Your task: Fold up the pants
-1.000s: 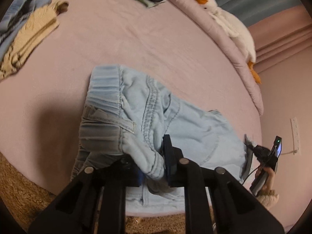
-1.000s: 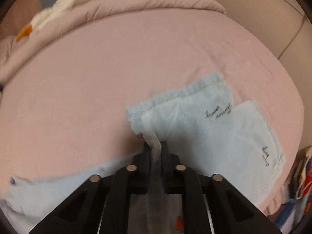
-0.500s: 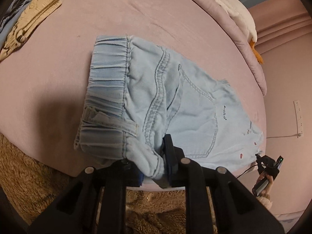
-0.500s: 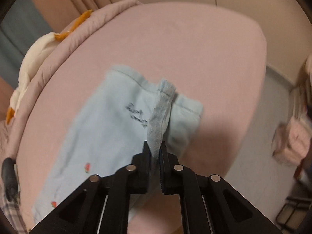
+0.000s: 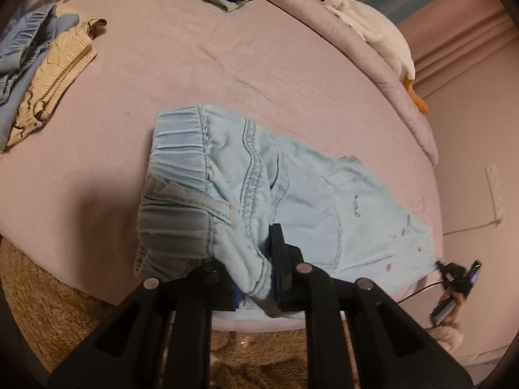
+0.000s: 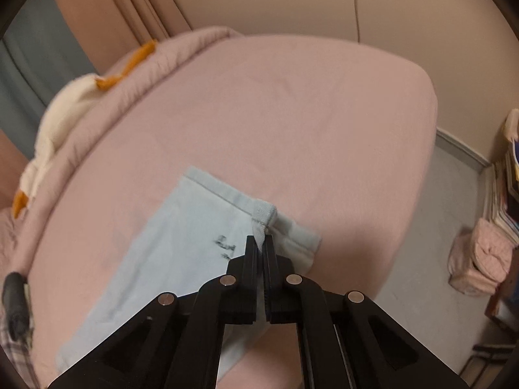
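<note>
Left wrist view showed the left gripper (image 5: 256,274) clamped on a bunched corner of the waistband of the pale denim pants (image 5: 292,201), which lay spread across the pink bed (image 5: 201,64) toward the right, where the right gripper (image 5: 454,278) met the hem end. The thick roll of elastic bulged out between the narrow jaws — it could squirm free if the cloth were pulled taut. Folded clothes (image 5: 48,74) lay far left.

Right wrist view showed the right gripper (image 6: 261,246) pinched almost fully shut on a thin fold of the leg hem (image 6: 262,214), only at the very fingertips. So slight a bite might slip, dropping the hem short and leaving the fold crooked.
</note>
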`<state>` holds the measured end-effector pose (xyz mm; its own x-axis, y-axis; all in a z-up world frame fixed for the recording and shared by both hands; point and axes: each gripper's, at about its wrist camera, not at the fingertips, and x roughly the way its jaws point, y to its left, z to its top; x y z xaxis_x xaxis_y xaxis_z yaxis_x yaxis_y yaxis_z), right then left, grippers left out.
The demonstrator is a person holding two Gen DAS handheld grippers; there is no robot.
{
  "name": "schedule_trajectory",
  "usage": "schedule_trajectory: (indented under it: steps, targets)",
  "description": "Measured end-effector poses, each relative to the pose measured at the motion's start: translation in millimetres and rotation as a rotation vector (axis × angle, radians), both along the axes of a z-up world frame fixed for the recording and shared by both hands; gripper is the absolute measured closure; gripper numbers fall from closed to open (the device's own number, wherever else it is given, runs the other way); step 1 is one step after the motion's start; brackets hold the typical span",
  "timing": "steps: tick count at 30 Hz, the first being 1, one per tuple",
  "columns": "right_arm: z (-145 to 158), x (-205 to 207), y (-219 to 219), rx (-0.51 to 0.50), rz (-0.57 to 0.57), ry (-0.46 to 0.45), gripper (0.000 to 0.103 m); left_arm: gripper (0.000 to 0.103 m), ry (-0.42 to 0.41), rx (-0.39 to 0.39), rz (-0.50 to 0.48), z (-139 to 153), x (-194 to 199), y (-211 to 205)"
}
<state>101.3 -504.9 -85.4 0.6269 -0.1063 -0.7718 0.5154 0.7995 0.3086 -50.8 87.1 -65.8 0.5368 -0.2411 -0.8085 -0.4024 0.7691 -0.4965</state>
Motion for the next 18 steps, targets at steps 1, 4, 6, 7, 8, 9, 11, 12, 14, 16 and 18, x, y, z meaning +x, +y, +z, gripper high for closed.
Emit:
schedule_trajectory:
  steps: [1, 4, 6, 7, 8, 9, 11, 12, 14, 16, 18]
  targets:
    - [-0.7, -1.6, -1.5, 0.001, -0.002, -0.005, 0.100, 0.089, 0.027, 0.005, 0.001, -7.2, -0.8, -0.7]
    - [-16.9, 1.5, -9.5, 0.015, -0.016, 0.038, 0.100, 0.088, 0.088, -0.038, 0.016, -32.2, -3.8, -0.8]
    - [-36.5, 2.8, -12.2, 0.013, -0.032, 0.099, 0.100, 0.087, 0.075, -0.030, 0.013, -32.9, -6.7, -2.0]
    - [-42.3, -0.1, -13.9, 0.021, -0.031, 0.097, 0.100, 0.086, 0.076, -0.022, 0.009, -31.7, -6.7, -3.3]
    - [-47.1, -0.7, -15.3, 0.033, -0.032, 0.089, 0.100, 0.084, 0.079, -0.014, 0.007, -30.8, -6.8, -4.2]
    - [-49.8, -2.8, -17.1, 0.049, -0.037, 0.074, 0.100, 0.083, 0.083, -0.006, 0.002, -29.1, -6.3, -5.3]
    - [-46.2, -6.1, -19.2, 0.056, -0.045, 0.074, 0.100, 0.079, 0.086, 0.007, 0.001, -23.3, -6.1, -6.3]
    - [-43.1, -7.0, -18.6, 0.050, -0.045, 0.087, 0.100, 0.079, 0.089, 0.022, 0.000, -17.5, -6.9, -4.6]
    - [-38.2, -8.7, -16.3, 0.045, -0.038, 0.095, 0.097, 0.072, 0.075, 0.026, 0.002, -9.4, -12.3, -0.7]
    - [-32.9, -15.1, -14.8, 0.046, -0.037, 0.095, 0.076, 0.048, 0.063, 0.058, 0.036, -0.4, -18.7, 4.0]
    - [-30.2, -21.9, -12.0, 0.054, -0.042, 0.092, 0.048, 0.036, 0.028, 0.103, 0.063, 5.2, -23.7, 9.6]
